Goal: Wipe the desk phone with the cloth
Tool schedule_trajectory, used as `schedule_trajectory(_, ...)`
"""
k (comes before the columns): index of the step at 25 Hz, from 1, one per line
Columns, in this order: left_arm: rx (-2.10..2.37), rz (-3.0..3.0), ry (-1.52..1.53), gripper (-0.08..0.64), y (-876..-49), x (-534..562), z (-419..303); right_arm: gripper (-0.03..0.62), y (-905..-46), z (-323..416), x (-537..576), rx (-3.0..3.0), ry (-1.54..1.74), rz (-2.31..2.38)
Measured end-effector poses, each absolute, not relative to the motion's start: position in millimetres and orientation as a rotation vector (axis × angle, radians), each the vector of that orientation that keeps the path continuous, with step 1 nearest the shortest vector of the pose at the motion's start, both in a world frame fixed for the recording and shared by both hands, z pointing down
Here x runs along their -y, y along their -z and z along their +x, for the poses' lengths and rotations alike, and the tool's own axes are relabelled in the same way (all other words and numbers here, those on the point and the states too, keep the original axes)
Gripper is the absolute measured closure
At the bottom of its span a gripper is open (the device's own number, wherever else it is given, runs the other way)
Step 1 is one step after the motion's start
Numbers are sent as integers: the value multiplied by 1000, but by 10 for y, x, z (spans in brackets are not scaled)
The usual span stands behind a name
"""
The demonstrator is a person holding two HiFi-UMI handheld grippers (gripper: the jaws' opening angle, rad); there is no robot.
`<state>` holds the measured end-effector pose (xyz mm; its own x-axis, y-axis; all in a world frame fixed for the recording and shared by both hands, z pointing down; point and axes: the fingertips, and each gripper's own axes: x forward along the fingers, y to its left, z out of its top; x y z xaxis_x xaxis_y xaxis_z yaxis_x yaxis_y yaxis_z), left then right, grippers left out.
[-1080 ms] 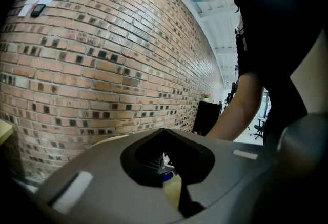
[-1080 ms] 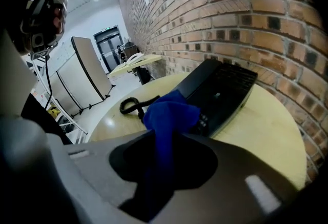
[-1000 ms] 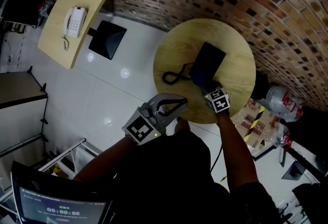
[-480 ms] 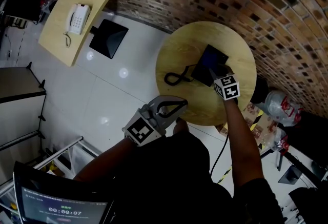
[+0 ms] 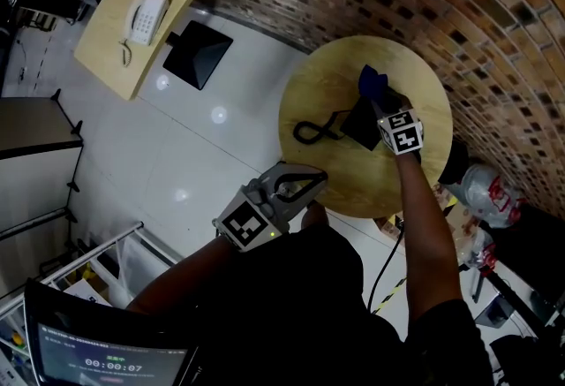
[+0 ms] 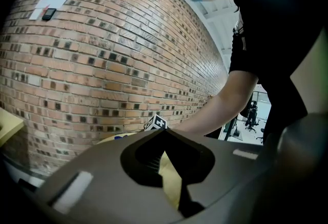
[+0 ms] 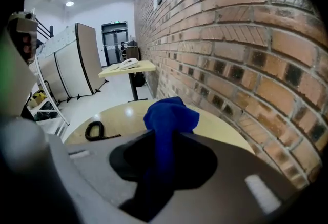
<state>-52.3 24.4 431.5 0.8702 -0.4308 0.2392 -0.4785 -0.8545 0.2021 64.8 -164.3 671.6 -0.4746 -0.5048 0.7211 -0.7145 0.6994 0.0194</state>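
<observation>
Fig.: R gripper [image 7: 166,138], jaws clamped on a blue cloth [image 7: 170,114] that bunched up past the tips. Head view: cloth sat at the far end of the black desk phone [image 5: 360,124], on the side toward the table's wall-side edge; contact w/ the phone could not be told. Phone lay near the middle of the round wooden table [image 5: 322,79], its coiled cord [image 5: 311,130] between it and the left edge. L gripper [image 5: 305,183] hung off the near edge, jaws together, nothing btwn them. A white desk phone [image 5: 146,16] rested on a rectangular table [image 5: 106,62] beside the brick wall [image 5: 441,4].
</observation>
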Motion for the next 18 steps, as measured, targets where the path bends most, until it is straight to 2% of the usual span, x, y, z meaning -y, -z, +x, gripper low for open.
schedule_trajectory(10, 671, 2803, -270, 555, -4301, -292, -427, 500, -7134, 133, 527, 2191, -468, 707)
schedule_trajectory(18, 637, 2809, -278, 554, -4325, -231, -421, 500, -7311, -43, 107, 2204, -596, 658)
